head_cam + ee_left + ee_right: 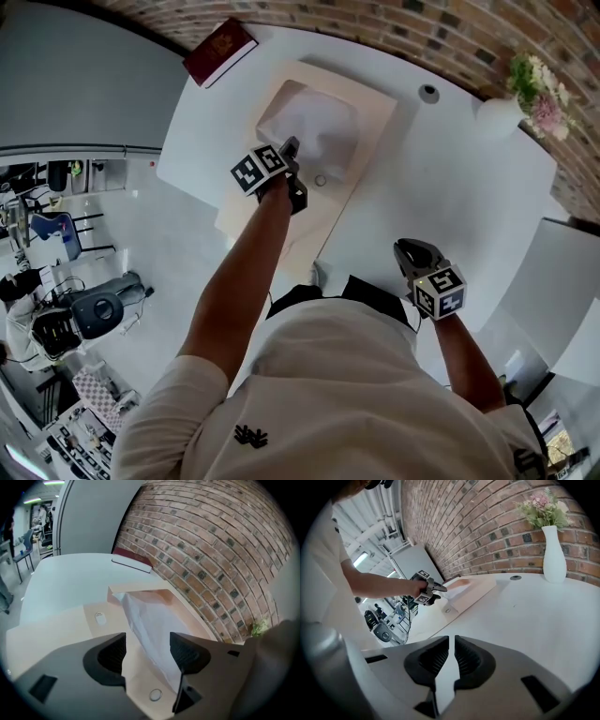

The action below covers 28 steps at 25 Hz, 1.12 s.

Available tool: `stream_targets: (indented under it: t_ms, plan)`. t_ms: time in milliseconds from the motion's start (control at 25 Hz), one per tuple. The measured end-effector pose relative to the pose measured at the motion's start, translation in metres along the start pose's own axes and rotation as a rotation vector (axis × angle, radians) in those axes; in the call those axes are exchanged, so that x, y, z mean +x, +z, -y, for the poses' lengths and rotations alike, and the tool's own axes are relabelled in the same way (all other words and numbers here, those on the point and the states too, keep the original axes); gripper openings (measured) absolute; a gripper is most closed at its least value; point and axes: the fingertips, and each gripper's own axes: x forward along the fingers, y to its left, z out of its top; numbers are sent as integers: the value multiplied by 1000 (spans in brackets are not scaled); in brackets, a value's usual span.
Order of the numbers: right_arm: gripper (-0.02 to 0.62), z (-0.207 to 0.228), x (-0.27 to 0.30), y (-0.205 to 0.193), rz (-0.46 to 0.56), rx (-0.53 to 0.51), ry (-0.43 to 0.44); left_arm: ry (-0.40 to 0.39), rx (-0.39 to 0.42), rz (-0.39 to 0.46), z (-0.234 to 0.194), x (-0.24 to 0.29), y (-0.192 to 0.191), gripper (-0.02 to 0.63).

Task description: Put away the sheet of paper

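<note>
A white sheet of paper (pixel 314 127) (pixel 150 620) lies crumpled in the pocket of an open beige folder (pixel 370 108) (pixel 70 625) on the white table (pixel 450 187). My left gripper (pixel 292 146) (pixel 147 651) hovers over the folder's near flap, its jaws wide open. The sheet's near corner shows in the gap between them, and neither pad touches it. A round snap button (pixel 155 695) sits on the flap just below. My right gripper (pixel 405 249) (pixel 451 656) is held low over the table's near right part, shut with nothing in it.
A dark red book (pixel 220 49) (pixel 132 558) lies at the table's far left corner. A white vase (pixel 502 114) (pixel 554 555) with flowers stands at the far right against the brick wall. A round cable hole (pixel 428 93) is behind the folder.
</note>
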Motion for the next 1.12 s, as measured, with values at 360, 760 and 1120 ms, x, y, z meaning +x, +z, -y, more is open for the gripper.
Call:
stream_targets:
  t_ms: [360,760,1120]
  plan:
    - [57,-64,23,14,-6,-113,38,-116,20,-13,-33,-69,-15,279]
    - [48,-162,54,29,3,-232,55,-289,106,-9,-80,-174,-23,278]
    - [37,-244,63,18,42,-292,6,-440,180,12,-133,-270,-47,206]
